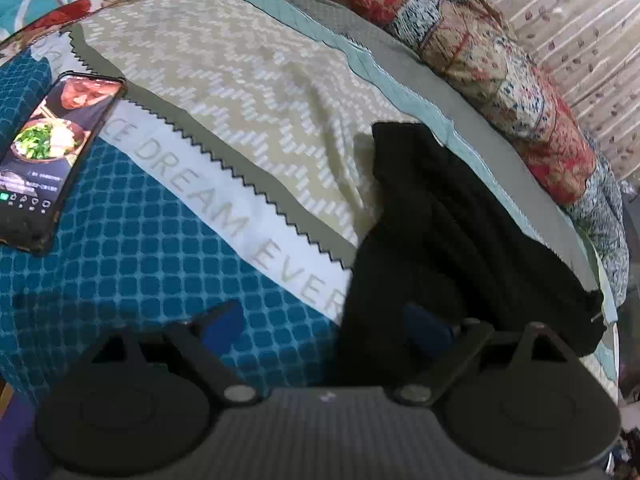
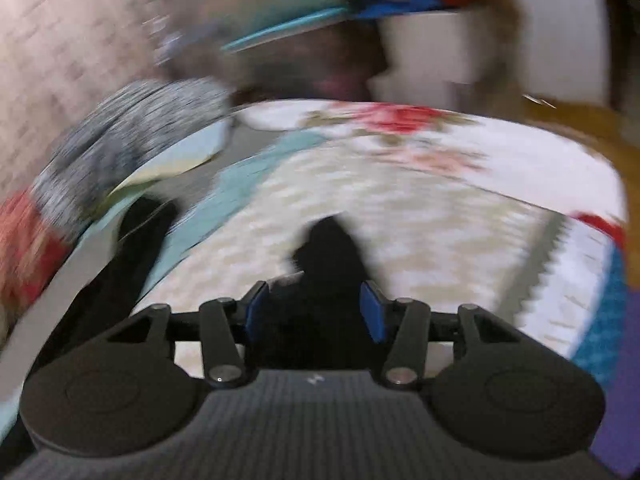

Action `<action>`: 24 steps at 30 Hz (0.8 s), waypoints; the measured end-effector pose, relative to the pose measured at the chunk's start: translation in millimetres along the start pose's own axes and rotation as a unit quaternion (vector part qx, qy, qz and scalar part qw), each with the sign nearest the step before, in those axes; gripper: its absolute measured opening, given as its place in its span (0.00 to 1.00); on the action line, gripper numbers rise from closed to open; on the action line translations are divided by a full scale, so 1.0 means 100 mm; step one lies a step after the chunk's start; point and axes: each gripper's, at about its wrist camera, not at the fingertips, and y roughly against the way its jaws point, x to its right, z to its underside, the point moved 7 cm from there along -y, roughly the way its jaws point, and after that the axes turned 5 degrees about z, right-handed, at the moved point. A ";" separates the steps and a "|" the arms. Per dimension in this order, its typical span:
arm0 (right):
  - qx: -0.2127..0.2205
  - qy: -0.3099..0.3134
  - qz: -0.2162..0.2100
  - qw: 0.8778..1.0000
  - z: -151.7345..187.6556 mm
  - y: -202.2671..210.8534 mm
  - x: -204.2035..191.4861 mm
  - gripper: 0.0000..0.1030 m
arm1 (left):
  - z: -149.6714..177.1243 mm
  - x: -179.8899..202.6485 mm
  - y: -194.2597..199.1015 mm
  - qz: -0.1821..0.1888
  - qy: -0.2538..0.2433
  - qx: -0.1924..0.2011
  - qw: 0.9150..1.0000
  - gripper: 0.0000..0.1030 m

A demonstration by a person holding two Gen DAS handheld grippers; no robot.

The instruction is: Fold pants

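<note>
Soft, limp pants [image 1: 460, 240] bunch near the bed's [image 1: 140, 260] edge; left gripper [image 1: 328, 324] gapes empty, right gripper [image 2: 316, 312] half-open around cloth; best taken by the hem.

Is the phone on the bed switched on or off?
On. The phone lies face up on the blue bedspread, and its screen is lit, showing a video of someone eating with a row of icons below.

Right wrist view is motion-blurred; the phone [image 1: 56, 160] is cut off at left.
</note>
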 end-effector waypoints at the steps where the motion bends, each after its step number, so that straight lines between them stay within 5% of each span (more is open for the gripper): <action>1: -0.011 0.028 -0.002 1.000 0.08 -0.02 -0.10 0.56 | 0.01 0.03 -0.03 -0.002 -0.003 -0.004 1.000 0.88; 3: -0.029 0.095 0.025 0.995 0.24 -0.09 -0.19 0.48 | 0.04 0.09 -0.07 -0.008 -0.014 -0.011 1.000 0.88; 4: -0.033 0.116 0.046 0.992 0.29 -0.12 -0.17 0.12 | 0.05 0.12 -0.09 -0.012 -0.022 -0.013 1.000 0.88; 5: -0.026 0.109 0.056 0.992 0.28 -0.09 -0.08 0.09 | 0.05 0.15 -0.09 -0.017 -0.029 -0.014 0.999 0.88; 8: 0.040 -0.034 0.041 0.998 0.08 0.31 0.46 0.09 | -0.04 0.20 0.01 -0.018 -0.039 0.006 0.999 0.86; 10: 0.057 -0.068 0.065 0.994 0.08 0.51 0.77 0.10 | -0.17 0.22 0.09 -0.016 -0.038 0.030 0.999 0.86; 12: 0.052 -0.073 0.153 0.984 0.15 0.58 1.13 0.22 | -0.31 0.27 0.14 -0.004 -0.038 0.051 0.998 0.86; 13: 0.048 -0.081 0.200 0.975 0.18 0.60 1.32 0.46 | -0.37 0.31 0.12 0.001 -0.041 0.055 0.998 0.86; 15: 0.060 -0.161 0.253 0.952 0.20 0.75 1.69 0.51 | -0.45 0.40 0.02 0.007 -0.048 0.057 0.997 0.86; 18: 0.090 -0.193 0.189 0.959 -0.03 0.82 1.48 0.45 | -0.52 0.62 -0.23 0.013 -0.074 0.055 0.996 0.86; 21: 0.083 -0.123 0.089 0.985 -0.41 0.55 0.61 0.45 | -0.68 0.80 -0.47 -0.026 -0.141 0.079 0.987 0.86; 24: 0.031 -0.079 -0.028 0.996 -0.71 0.04 -0.46 0.45 | -0.95 0.94 -0.72 -0.060 -0.203 0.094 0.973 0.87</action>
